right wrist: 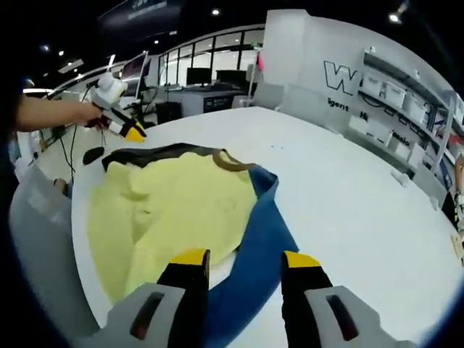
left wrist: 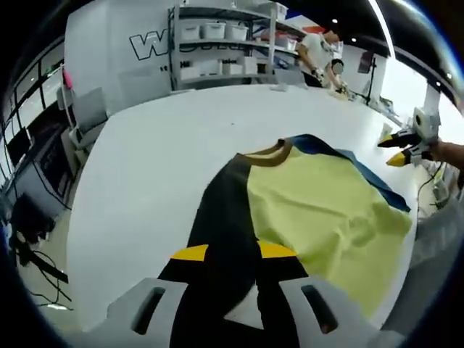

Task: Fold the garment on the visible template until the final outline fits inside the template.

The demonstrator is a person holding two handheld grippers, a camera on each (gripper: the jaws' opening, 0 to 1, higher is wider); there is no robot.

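Note:
A garment with a pale yellow body (left wrist: 319,210), a brownish collar (left wrist: 268,154), a black sleeve side (left wrist: 225,210) and a blue sleeve side (right wrist: 261,239) lies wrinkled and spread on the white table (left wrist: 159,159). My left gripper (left wrist: 233,251) hovers at the black side, jaws apart, with black cloth showing between them; in the right gripper view it (right wrist: 134,133) is held in a hand just off the garment's far corner. My right gripper (right wrist: 245,259) stands open over the blue side; in the left gripper view it (left wrist: 393,151) sits beyond the blue edge.
Shelves with white bins (left wrist: 217,43) and a person (left wrist: 322,58) stand past the table's far end. Grey chairs (left wrist: 87,116) and desks with monitors (right wrist: 196,76) line one side. Bare table top (right wrist: 362,196) stretches beyond the collar. The table edge (right wrist: 80,246) runs close to the yellow hem.

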